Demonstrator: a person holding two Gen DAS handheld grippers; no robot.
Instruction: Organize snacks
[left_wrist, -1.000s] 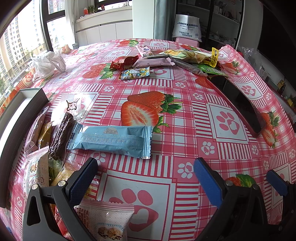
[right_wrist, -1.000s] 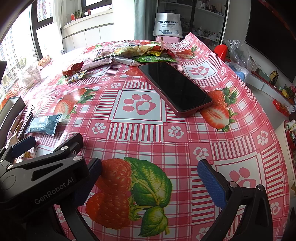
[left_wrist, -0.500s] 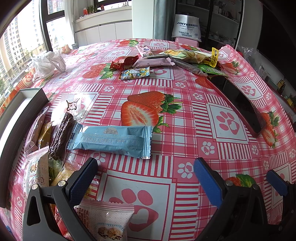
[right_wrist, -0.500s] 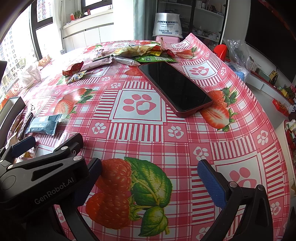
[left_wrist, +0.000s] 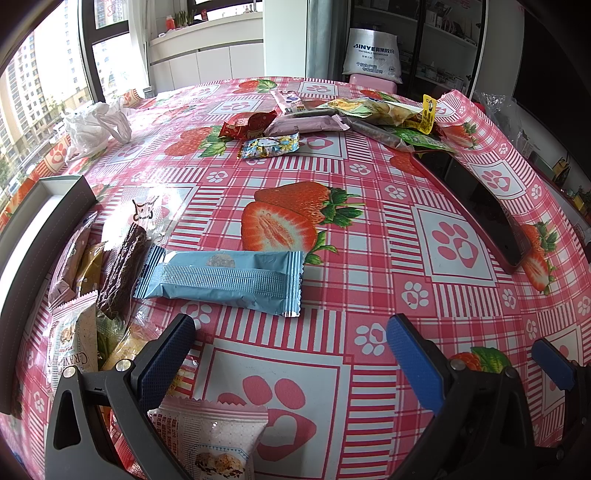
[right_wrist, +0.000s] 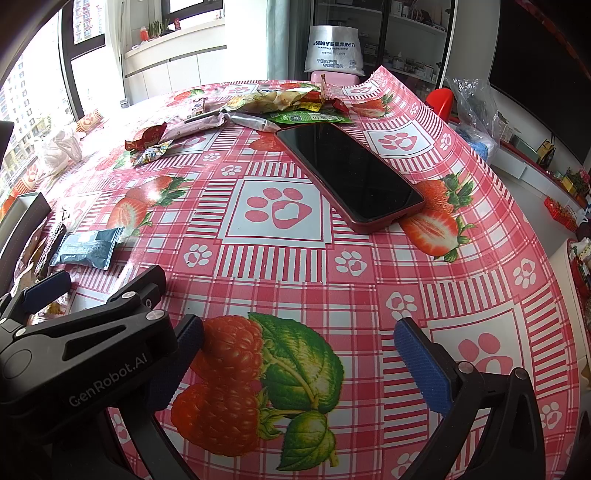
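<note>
My left gripper (left_wrist: 291, 354) is open and empty, low over the table. Just ahead of it lies a light blue snack bar (left_wrist: 225, 278), also in the right wrist view (right_wrist: 88, 249). Left of it lie a dark chocolate bar (left_wrist: 122, 269) and several small packets beside a grey box (left_wrist: 40, 236). A white cookie packet (left_wrist: 210, 439) lies under the left finger. A pile of snacks (left_wrist: 354, 118) sits at the far side, with a red wrapper (left_wrist: 247, 123) and a cartoon packet (left_wrist: 269, 146). My right gripper (right_wrist: 295, 358) is open and empty over a raspberry print.
A red-cased phone (right_wrist: 351, 173) lies screen up on the right of the table, and its edge shows in the left wrist view (left_wrist: 487, 210). A crumpled white plastic bag (left_wrist: 96, 125) sits far left. The tablecloth (right_wrist: 406, 88) curls up at the far right corner.
</note>
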